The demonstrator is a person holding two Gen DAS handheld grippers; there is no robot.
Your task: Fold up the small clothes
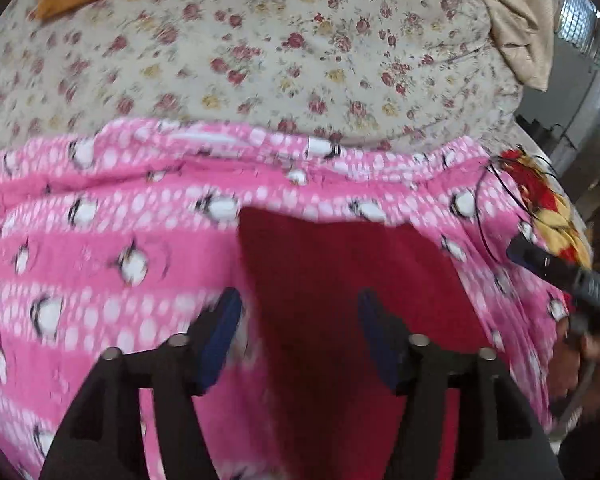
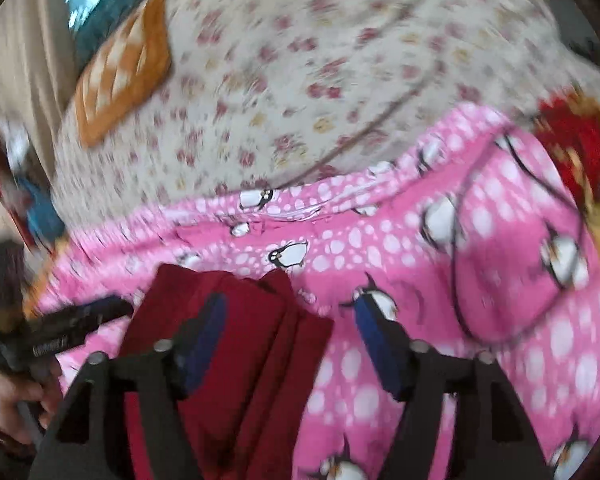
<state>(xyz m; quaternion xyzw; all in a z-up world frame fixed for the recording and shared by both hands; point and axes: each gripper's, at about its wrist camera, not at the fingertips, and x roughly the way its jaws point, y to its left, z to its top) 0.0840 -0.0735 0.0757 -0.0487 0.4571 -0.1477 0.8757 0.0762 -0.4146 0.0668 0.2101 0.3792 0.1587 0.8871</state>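
A floral bedsheet [image 1: 260, 60] fills the view from 9 to 3 o'clock. Over its near part spreads a pink penguin blanket [image 1: 100, 248]. On the blanket lies a dark red garment [image 1: 340, 300], at 6 o'clock in the left view and 7 o'clock in the right, where it shows folded layers [image 2: 240, 340]. The left gripper [image 1: 300, 336] hovers with fingers apart around nothing. The right gripper [image 2: 286, 344] is likewise spread, its left finger [image 2: 204, 340] over the garment.
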